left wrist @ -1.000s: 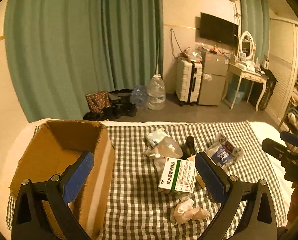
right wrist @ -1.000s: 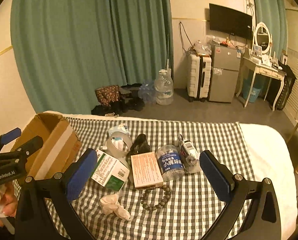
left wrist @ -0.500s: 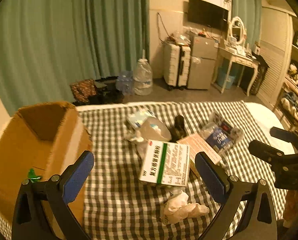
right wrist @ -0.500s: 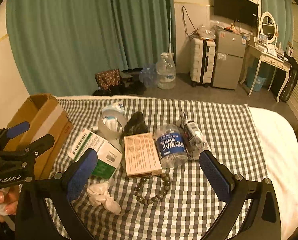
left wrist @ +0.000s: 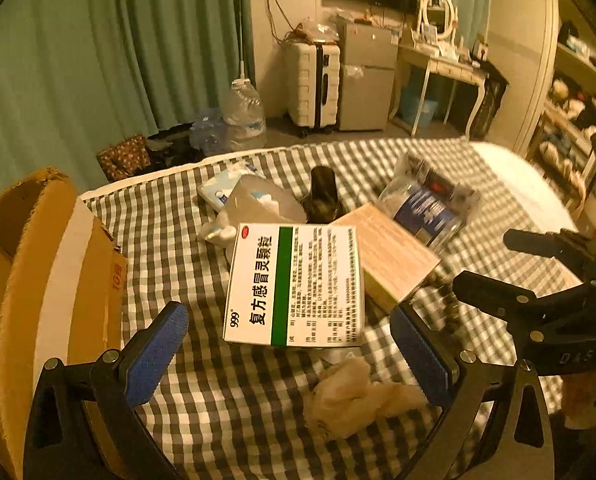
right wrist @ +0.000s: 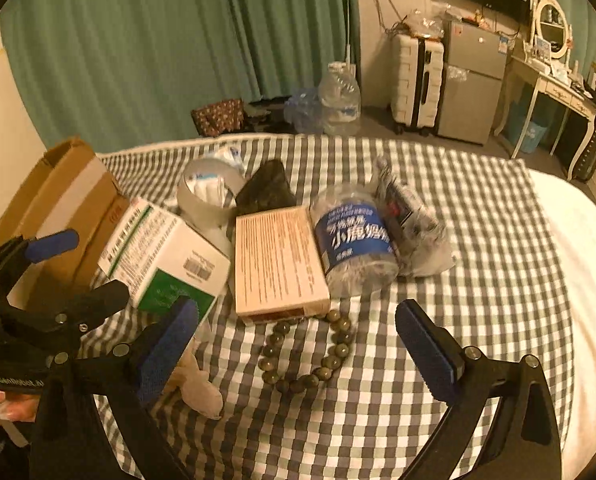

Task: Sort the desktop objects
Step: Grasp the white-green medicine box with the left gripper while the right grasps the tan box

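medicine box [left wrist: 294, 284]: glossy flat carton | bead bracelet [right wrist: 309, 354]: round | both claws released

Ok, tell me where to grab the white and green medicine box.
Probably the medicine box by its two long edges, coming from above and the near side with the left gripper. It lies broad face up, propped on neighbouring clutter, and the open fingers already straddle its near end.

Cardboard box [left wrist: 38, 280] cut off at left edge; bead bracelet [left wrist: 445, 300] mostly hidden behind right gripper [left wrist: 493, 268].

Both grippers' fingers [left wrist: 154, 354] wide apart
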{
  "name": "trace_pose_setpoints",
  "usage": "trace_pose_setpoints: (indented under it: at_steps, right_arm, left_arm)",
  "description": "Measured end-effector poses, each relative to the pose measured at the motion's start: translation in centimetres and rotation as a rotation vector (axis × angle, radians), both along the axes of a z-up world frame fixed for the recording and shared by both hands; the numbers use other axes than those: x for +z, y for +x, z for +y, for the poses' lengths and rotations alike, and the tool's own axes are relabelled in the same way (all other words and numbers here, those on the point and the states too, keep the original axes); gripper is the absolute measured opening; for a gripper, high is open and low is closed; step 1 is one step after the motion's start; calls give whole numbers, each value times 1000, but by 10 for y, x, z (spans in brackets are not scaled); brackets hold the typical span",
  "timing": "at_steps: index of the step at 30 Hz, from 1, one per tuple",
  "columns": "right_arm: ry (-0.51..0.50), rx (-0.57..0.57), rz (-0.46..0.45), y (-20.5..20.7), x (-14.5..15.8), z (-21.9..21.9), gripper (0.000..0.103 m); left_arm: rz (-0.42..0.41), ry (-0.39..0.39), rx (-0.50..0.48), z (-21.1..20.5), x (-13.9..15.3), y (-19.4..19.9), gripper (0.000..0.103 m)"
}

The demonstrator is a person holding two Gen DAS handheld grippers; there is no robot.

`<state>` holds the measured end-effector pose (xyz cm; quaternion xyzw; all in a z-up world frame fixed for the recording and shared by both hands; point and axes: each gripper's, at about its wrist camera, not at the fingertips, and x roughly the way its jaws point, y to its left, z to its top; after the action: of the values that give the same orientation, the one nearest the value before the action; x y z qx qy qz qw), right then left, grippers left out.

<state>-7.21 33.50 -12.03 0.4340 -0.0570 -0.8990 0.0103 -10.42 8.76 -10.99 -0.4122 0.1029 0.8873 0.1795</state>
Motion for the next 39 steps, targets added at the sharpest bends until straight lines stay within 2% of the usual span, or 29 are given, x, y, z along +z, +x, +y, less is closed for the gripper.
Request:
trace_pose_setpoints:
  at_steps: [11,15,18,20,24,33,34,37,39]
  right_arm:
    - [8,31,-58,-16,-31,3,99]
    - [19,18,-65,-19,-38,1,94]
    - [-11,25,-69,-20,-44,0,94]
    - [1,38,-69,-22,-47,-4,94]
    - [-4,59,-61,-28,-51,-10,94]
    - [12,84,-62,-39,-60,-19,93]
    - [15,84,-63,-40,-61,-18,92]
    - [9,79,-82,-44,-65,-16,76]
    - [-13,71,-79,-43,-66,-13,76]
  left_arm:
    - [-77,27,26,-2,-29,-29,103]
    - [-92,49,27,-3,-38,-31,103]
    - [-81,66,32,-7,-36,-29,97]
    - [-84,81,38,-10,-36,-29,85]
    - [-54,74,55,-14,-30,-27,84]
    - [-25,123,86,-30,-17,-29,83]
    - [-23,123,86,-30,-16,-29,82]
    - [-13,126,85,-29,-15,-28,82]
    - [-12,124,86,-30,-15,-28,82]
